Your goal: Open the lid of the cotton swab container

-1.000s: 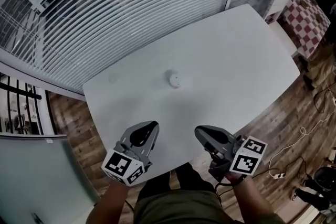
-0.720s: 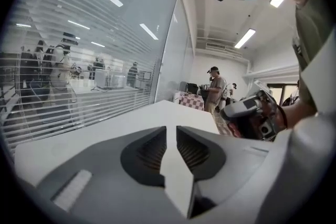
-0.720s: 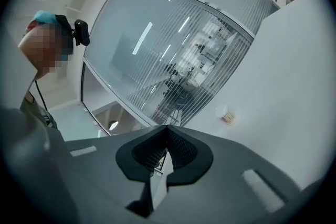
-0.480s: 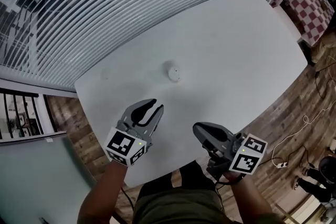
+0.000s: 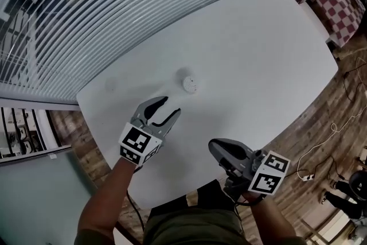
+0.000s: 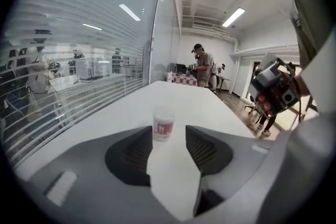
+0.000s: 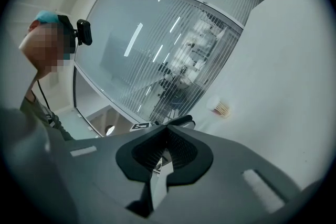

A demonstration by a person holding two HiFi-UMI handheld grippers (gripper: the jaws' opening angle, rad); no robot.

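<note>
Now near the cotton swab container (image 5: 190, 84), the empty left hand-held gripper (image 5: 170, 105) has just spread its jaws to grasp; the right hand-held gripper (image 5: 215, 146) is closed and empty.

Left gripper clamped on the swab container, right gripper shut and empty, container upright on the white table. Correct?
Not clamped: the left gripper view shows the left gripper with jaws apart, having just been opening, nothing between them; the swab container stands ahead of them, untouched. Rest holds: right gripper shut and empty, container upright on the white table.

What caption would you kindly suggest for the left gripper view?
Left gripper, jaws just opening with nothing between, faces the container on the table.
</note>
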